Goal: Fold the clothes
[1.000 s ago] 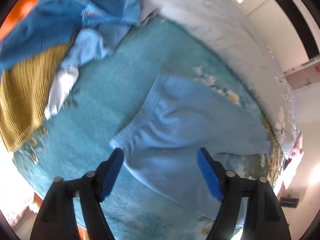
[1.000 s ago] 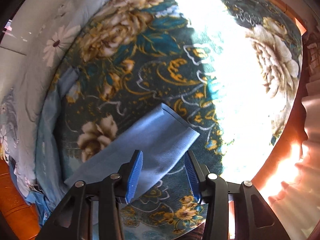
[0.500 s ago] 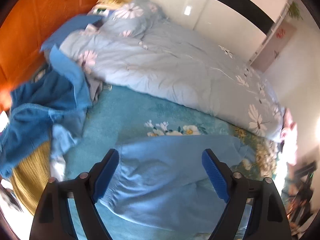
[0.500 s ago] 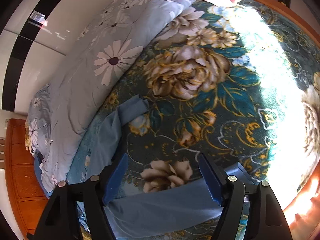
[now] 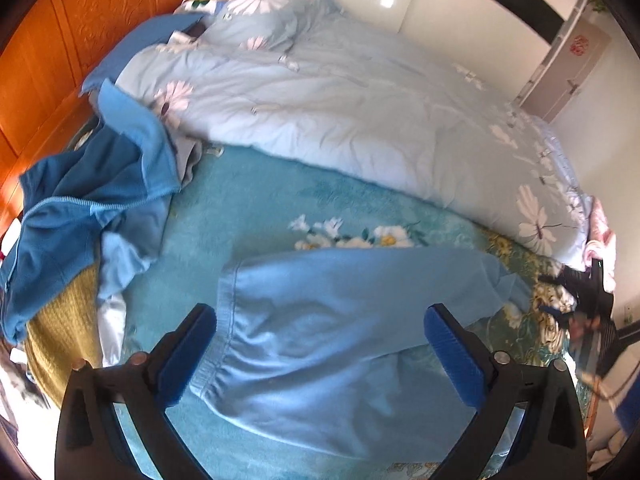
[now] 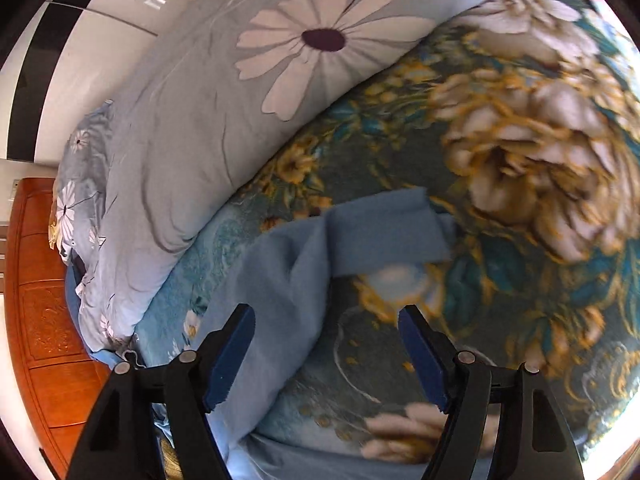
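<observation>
Both claws spread and empty: left claw [image 5: 320,354] over the waistband, light-blue trousers [image 5: 340,320] running rightward toward right claw [image 6: 326,354].

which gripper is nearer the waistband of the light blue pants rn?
Left. The left gripper hangs open over the waistband; the right gripper, also open, is by the far leg cuff.

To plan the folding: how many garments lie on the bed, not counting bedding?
At least 4: light blue trousers between the left gripper fingers; blue jacket, mustard knit, pale piece piled left. More may hide.
</observation>
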`<state>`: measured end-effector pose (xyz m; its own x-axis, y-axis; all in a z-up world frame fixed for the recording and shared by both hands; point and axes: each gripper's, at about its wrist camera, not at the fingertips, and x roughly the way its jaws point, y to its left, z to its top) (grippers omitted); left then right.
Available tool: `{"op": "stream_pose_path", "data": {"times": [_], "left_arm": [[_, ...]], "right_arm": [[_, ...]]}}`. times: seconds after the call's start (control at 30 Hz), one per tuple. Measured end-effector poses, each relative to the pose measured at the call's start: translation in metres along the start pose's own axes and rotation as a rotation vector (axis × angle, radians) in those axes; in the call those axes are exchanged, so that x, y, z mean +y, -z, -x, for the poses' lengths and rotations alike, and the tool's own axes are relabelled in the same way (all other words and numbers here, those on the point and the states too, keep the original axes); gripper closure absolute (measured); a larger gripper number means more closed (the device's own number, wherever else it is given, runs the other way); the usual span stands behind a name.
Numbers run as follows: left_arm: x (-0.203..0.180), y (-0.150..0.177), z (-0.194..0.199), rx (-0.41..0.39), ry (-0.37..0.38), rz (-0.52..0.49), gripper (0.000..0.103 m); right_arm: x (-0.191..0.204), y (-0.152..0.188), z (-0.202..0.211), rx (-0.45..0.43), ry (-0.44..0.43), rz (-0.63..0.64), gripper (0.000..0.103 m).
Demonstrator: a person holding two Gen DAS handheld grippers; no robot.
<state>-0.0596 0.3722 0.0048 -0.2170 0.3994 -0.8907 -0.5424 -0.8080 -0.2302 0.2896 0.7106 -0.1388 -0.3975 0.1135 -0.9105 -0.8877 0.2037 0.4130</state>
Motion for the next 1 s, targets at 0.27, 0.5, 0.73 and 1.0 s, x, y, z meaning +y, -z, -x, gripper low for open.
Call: {"op": "stream_pose_path", "data": {"times": [0.27,0.5,0.73,1.0], "left_arm": [[0.009,0.0,-0.03,0.124,-0.052,0.02,0.0],[0.012,-0.013,-0.055,0.16,-0.026,0.057,0.0],[0.001,-0.033,-0.071,0.151,0.007,0.022,0.0],[0.002,-0.03,-0.095,0.201,0.004,0.013,0.0]], "right_arm": [[0.016,-0.04,-0.066,0.073,0.04,0.002,0.032],[0.008,-0.045,-0.085,0.109,0.071,-0.049,0.099],[0.034,-0.052,-0.005,-0.054,-0.111,0.049,0.1],[-0.038,-0.002,0.014,-0.086,0.007,-0.021,0.101]]}}
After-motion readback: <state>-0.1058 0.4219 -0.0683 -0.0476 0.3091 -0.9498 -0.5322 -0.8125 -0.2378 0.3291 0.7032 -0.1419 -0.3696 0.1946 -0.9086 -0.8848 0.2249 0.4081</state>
